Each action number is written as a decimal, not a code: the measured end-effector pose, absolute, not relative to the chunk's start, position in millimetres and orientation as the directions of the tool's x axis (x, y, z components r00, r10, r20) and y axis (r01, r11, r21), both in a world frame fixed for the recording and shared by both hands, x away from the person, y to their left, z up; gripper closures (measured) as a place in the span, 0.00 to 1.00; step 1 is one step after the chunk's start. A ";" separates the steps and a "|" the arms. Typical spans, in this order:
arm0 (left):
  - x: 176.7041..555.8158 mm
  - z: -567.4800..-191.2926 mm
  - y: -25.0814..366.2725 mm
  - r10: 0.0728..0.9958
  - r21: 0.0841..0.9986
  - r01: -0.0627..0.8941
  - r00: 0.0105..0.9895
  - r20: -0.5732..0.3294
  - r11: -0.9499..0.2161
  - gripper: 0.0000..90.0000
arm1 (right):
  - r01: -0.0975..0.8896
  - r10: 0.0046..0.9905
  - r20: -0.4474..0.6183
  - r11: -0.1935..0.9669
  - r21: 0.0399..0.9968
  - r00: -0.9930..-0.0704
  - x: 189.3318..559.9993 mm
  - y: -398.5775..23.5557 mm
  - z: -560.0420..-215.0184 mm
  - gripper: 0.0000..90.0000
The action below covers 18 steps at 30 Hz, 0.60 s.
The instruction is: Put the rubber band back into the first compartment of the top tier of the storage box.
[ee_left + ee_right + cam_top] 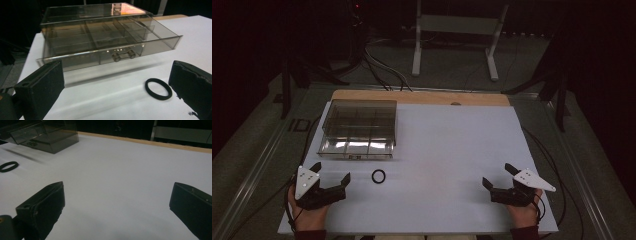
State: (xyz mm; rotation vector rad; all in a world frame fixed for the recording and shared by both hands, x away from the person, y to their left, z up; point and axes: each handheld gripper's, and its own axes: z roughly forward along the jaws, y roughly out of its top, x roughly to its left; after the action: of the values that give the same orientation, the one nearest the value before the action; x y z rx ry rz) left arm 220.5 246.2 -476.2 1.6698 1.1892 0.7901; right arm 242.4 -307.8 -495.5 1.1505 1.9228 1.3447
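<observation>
A smoky clear plastic box (pixel 358 129) with a pulled-out drawer (pixel 110 47) divided into compartments stands at the back left of the white board. A small black ring (pixel 378 176) lies flat on the board in front of it, also seen in the left gripper view (pixel 158 89) and the right gripper view (pixel 8 166). My left gripper (pixel 331 172) rests near the front left corner, open and empty, just left of the ring. At the front right my right gripper (pixel 499 176) is open with nothing between its jaws (pixel 117 202).
The white board (pixel 447 150) lies on a wooden table whose edge (pixel 422 97) shows at the back. Cables and a white metal stand (pixel 454 35) sit on the floor beyond. Dark stands flank both sides.
</observation>
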 end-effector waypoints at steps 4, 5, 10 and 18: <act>223.7 -475.6 236.9 0.934 0.921 0.360 0.358 0.010 -0.148 0.01 | 0.347 0.864 0.052 0.145 0.927 -0.500 242.6 -306.8 -495.0 0.01; 224.5 -475.5 234.9 0.931 0.919 0.362 0.364 0.014 -0.156 0.01 | 0.346 0.864 0.050 0.146 0.927 -0.501 242.3 -306.2 -494.8 0.01; 229.5 -477.0 226.9 0.924 0.914 0.368 0.382 0.017 -0.169 0.01 | 0.342 0.867 0.046 0.146 0.928 -0.496 241.5 -305.6 -494.6 0.01; 239.1 -480.6 217.0 0.918 0.906 0.381 0.396 0.018 -0.182 0.01 | 0.344 0.871 0.046 0.144 0.928 -0.489 242.4 -307.0 -495.6 0.01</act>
State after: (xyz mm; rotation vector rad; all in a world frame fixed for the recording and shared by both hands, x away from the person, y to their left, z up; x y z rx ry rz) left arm 239.1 217.0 -480.6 1.7524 1.1387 0.7480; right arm 242.4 -307.0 -495.6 1.1587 1.9100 1.3328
